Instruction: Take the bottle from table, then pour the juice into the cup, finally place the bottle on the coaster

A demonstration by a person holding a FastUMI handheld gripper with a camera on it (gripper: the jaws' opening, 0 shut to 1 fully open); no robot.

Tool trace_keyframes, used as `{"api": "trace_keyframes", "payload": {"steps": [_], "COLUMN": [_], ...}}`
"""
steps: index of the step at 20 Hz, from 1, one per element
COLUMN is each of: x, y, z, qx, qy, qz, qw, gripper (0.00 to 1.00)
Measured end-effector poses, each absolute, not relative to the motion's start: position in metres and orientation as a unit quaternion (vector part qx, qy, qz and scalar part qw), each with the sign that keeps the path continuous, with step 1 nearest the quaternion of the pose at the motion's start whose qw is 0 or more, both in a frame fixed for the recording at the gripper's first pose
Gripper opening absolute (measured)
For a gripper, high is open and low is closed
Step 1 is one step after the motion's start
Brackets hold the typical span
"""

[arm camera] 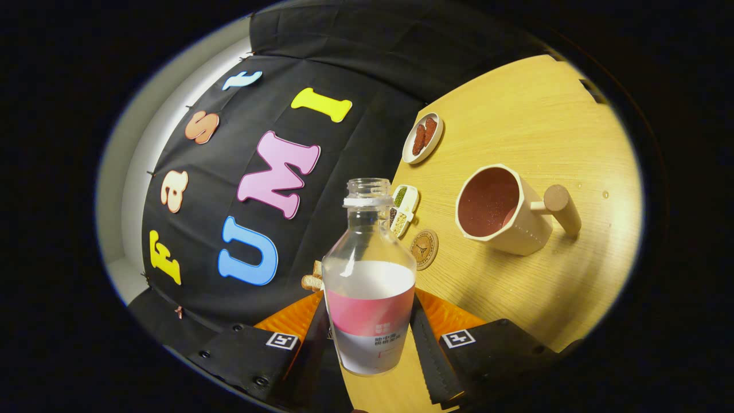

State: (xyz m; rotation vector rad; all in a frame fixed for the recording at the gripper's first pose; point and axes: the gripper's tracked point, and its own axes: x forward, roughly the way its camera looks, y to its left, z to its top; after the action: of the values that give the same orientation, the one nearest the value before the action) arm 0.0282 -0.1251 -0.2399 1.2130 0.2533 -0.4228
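Clamped between both fingers of the tongs (370,338), the uncapped clear bottle (369,275) sits tilted over the table (533,115), with the round coaster (424,249) just beyond it and the cup (498,209), holding dark red juice, further off beside the coaster.

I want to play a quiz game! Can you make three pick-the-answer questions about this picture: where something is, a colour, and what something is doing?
1. Where is the round brown coaster?
A. between bottle and cup
B. inside the cup
C. on the dish

2. What colour band is on the clear plastic bottle?
A. green
B. pink
C. blue

3. The gripper fingers are:
A. wide open
B. holding the cup
C. shut on the bottle

A: the coaster lies on the wooden table, between the bottle and the cream cup.
B: pink label.
C: both fingers press the bottle's sides.
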Motion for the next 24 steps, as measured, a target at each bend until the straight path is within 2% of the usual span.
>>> {"api": "trace_keyframes", "payload": {"steps": [15, 24], "x": [0.042, 0.054], "y": [-0.125, -0.136], "z": [-0.265, -0.253], "qx": [0.712, 0.761], "qy": [0.066, 0.015], "qz": [-0.234, -0.238], "qw": [0.659, 0.604], "gripper": [0.75, 0.75]}}
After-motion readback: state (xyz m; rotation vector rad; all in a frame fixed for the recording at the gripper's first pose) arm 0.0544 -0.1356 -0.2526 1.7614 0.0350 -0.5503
